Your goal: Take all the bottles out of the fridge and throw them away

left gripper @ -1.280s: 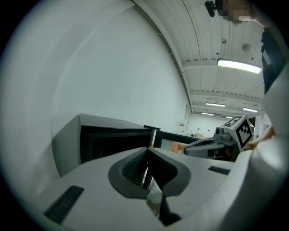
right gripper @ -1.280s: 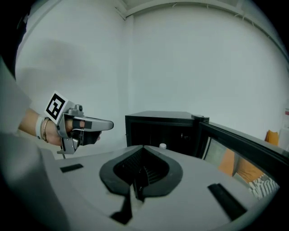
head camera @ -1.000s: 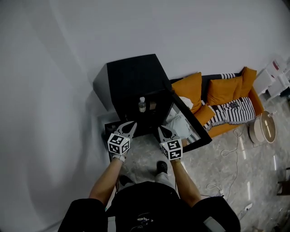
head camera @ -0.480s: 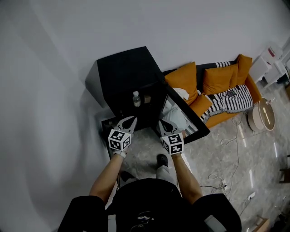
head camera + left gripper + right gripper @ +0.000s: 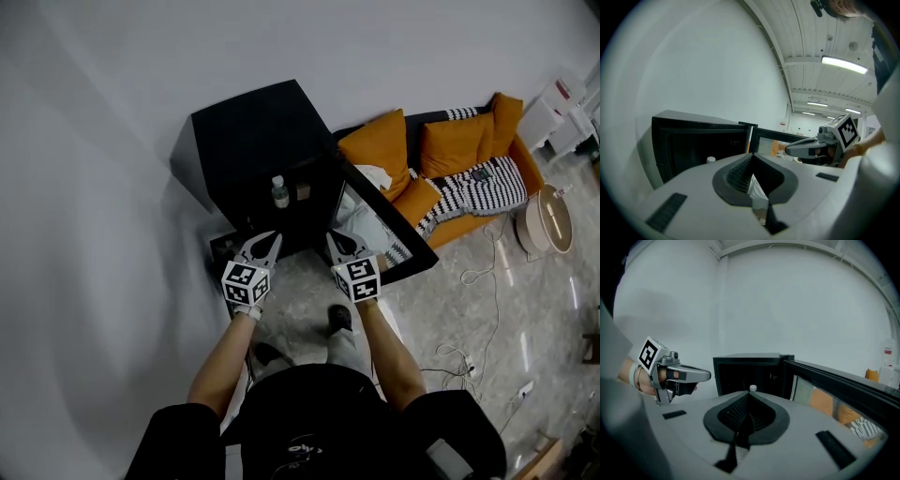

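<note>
Holding the left gripper (image 5: 272, 236) shut, tips together, nothing between them. Same with the right gripper (image 5: 331, 238) just beside it: closed and empty. Pointing both at the open front of a black fridge (image 5: 251, 141) standing on the floor (image 5: 450, 309) against a white wall, near it but not touching. Inside, 1 clear bottle (image 5: 279, 192) with a white cap, upright, towards the left of the opening. Further right, the fridge's glass door (image 5: 386, 232) swung wide open, and behind it an orange sofa (image 5: 455, 155) with a striped throw.
</note>
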Demonstrator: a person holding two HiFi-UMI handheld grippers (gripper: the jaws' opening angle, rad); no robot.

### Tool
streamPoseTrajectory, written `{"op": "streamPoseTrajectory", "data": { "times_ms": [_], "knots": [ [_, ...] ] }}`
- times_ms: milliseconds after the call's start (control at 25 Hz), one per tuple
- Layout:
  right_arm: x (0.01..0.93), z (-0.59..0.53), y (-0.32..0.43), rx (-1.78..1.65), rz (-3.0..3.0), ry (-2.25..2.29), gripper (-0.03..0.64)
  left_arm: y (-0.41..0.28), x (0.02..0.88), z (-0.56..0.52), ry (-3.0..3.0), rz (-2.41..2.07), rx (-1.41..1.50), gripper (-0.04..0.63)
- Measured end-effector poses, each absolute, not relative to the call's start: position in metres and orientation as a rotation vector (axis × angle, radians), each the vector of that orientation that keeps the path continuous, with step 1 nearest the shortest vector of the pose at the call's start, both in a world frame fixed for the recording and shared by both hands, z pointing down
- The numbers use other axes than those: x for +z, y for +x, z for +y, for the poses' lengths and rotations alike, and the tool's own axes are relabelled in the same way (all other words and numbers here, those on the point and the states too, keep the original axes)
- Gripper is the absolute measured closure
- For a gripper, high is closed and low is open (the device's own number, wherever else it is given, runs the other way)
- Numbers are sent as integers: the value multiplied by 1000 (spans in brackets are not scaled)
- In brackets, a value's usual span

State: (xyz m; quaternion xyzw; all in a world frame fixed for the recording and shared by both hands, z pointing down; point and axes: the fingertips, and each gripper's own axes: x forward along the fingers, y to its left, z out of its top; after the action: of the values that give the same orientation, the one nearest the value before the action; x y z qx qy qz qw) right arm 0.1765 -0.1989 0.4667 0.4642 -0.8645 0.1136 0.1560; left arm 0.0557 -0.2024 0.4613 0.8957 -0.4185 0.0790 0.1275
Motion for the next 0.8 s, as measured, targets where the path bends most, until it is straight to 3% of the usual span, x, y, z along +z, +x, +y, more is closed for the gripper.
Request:
{"op": "streamPoseTrajectory", "data": {
  "times_ms": [800],
  "knots": [
    [560,-250,144,361,-2463,1233,609,50,525,-235,2593,-1190,303,589]
  ]
}}
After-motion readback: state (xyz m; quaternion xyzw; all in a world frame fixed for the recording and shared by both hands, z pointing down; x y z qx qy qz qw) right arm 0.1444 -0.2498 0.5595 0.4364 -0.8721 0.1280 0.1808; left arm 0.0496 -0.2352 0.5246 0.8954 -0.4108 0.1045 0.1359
